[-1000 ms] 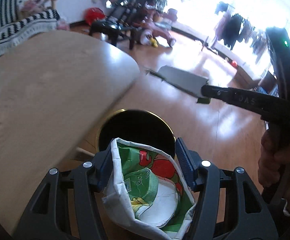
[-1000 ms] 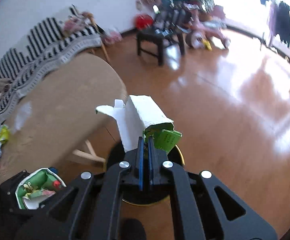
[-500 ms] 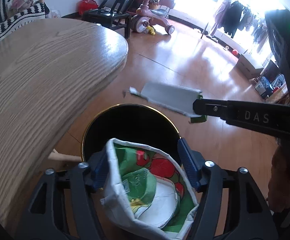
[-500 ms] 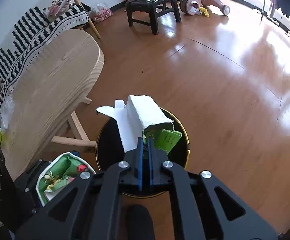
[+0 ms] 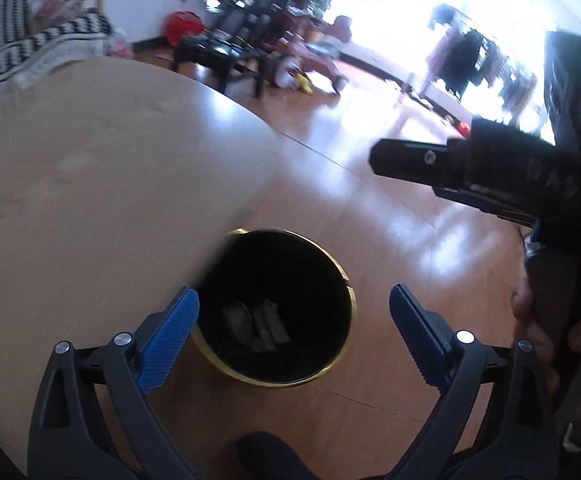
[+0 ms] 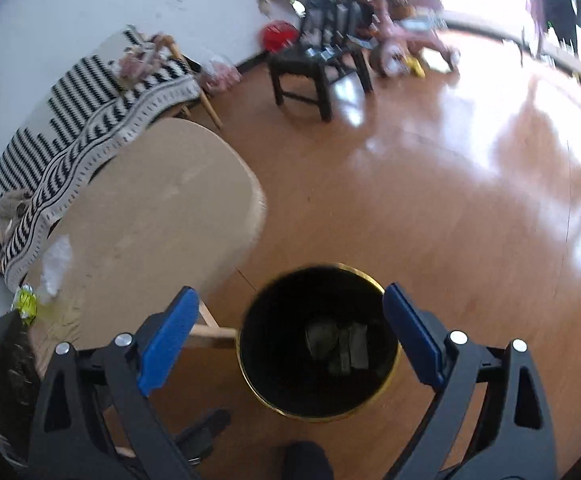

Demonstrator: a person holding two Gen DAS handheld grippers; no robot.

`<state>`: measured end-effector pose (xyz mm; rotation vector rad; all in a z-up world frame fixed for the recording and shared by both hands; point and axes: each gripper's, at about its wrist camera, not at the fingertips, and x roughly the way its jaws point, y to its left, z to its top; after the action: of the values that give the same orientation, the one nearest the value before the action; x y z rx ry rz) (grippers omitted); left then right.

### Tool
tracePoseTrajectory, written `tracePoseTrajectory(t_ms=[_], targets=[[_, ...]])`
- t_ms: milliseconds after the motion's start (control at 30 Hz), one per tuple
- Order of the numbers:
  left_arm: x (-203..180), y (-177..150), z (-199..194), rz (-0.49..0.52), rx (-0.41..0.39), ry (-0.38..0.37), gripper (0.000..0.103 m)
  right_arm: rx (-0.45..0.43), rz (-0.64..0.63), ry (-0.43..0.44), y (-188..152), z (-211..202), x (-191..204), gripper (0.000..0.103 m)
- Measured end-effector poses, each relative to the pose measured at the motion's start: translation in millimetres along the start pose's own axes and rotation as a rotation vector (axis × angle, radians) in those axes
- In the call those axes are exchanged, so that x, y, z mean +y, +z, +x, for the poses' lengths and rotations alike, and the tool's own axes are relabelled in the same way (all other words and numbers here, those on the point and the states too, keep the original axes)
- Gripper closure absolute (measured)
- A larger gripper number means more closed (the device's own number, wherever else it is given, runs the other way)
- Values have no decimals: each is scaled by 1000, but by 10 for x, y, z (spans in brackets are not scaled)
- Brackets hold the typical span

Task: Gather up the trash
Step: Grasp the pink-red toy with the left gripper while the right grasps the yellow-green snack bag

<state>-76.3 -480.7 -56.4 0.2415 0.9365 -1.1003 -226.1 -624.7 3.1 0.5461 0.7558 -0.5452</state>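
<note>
Trash bin [image 5: 348, 300], black, gold-rimmed, on floor beside table edge [image 5: 250, 184]. Contents: crumpled wrappers [image 6: 338, 344] at bottom, probably light, soft; pinch any fold. Left gripper [image 5: 293, 330] and right gripper [image 6: 290, 330]: jaws just spread wide, empty.

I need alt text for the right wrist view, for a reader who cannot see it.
The open right gripper hangs over a black trash bin with a gold rim; its jaws have just been opening and nothing is between them. Dim trash pieces lie inside, and a wooden table stands left.
</note>
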Motion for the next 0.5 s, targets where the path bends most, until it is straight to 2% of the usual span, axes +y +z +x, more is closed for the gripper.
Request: tracePoseTrajectory(t_ms=[67, 200, 300, 500], targets=[[208, -27, -337, -16, -29, 57, 7, -23, -42, 24, 27, -48, 305, 12], [867, -216, -1119, -102, -84, 210, 7, -35, -123, 110, -9, -69, 1052, 12], [1468, -513, -1717, -233, -111, 323, 7, -18, -195, 191, -109, -29, 1753, 11], [2501, -1180, -2664, -451, -158, 552, 7, 26, -312, 319, -372, 119, 3060, 11]])
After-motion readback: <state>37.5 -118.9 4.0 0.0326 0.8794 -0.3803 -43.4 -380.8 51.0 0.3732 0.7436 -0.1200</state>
